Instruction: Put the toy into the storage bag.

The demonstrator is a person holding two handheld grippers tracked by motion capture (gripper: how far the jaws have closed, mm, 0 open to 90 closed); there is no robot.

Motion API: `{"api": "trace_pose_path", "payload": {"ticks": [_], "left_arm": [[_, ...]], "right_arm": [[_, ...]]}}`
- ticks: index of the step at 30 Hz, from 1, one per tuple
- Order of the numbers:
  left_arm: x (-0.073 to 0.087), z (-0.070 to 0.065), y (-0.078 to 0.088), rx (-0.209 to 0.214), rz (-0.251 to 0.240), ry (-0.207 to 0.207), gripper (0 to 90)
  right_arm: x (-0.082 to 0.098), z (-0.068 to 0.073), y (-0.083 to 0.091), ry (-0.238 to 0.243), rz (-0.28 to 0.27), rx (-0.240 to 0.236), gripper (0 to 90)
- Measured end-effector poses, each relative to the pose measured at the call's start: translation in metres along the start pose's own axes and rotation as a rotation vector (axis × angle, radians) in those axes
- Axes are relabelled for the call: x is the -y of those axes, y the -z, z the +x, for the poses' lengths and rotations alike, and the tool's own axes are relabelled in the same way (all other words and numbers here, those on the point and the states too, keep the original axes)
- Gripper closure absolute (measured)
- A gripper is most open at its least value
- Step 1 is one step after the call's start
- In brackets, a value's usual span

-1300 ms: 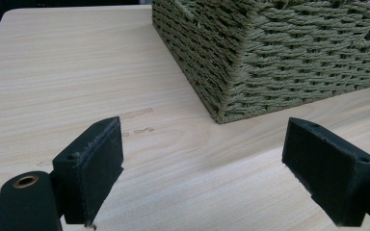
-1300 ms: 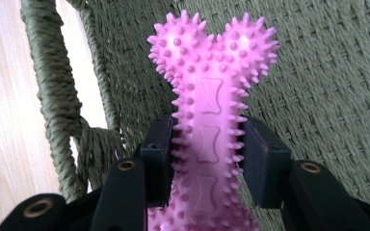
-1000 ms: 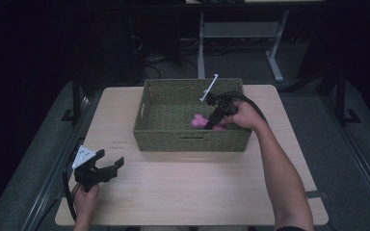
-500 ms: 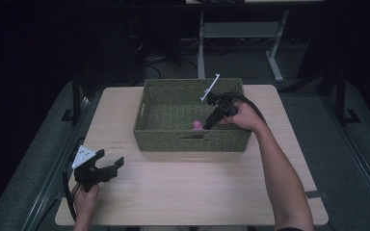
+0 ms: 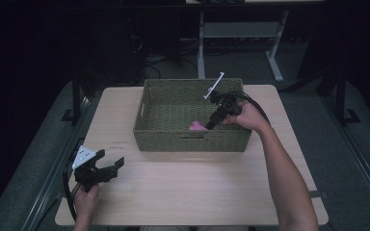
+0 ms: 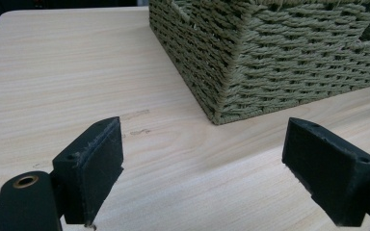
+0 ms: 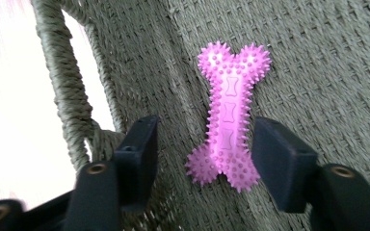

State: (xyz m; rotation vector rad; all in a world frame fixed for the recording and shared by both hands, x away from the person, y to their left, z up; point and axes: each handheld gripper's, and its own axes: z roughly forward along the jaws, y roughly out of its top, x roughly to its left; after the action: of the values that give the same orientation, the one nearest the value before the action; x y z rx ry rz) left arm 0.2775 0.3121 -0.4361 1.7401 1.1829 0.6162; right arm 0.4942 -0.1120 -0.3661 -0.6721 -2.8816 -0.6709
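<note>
With the right gripper (image 7: 204,154) jaws just opening off the pink bone toy (image 7: 230,120) in the basket (image 5: 173,137), a careless withdrawal could snag its spikes.

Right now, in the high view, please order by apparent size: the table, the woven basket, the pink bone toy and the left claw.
1. Table, largest.
2. Woven basket.
3. Left claw.
4. Pink bone toy, smallest, though the basket wall hides part of it.
</note>
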Motion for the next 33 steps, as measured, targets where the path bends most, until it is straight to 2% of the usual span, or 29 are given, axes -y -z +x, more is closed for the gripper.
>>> {"api": "trace_pose_path", "payload": {"ticks": [6, 10, 23, 33], "left_arm": [[0.000, 0.000, -0.001, -0.002, 0.002, -0.001, 13.9], [0.000, 0.000, -0.001, -0.003, 0.003, 0.000, 13.9], [0.000, -0.001, -0.001, -0.004, 0.004, -0.008, 13.9], [0.000, -0.001, -0.001, -0.005, 0.006, -0.009, 13.9]], "right_arm": [[0.001, 0.003, 0.012, -0.018, -0.037, 0.016, 34.4], [0.002, 0.008, 0.017, -0.019, -0.039, 0.030, 30.8], [0.012, 0.019, 0.036, -0.044, -0.064, 0.053, 26.8], [0.020, 0.030, 0.046, -0.037, -0.080, 0.067, 25.5]]}}
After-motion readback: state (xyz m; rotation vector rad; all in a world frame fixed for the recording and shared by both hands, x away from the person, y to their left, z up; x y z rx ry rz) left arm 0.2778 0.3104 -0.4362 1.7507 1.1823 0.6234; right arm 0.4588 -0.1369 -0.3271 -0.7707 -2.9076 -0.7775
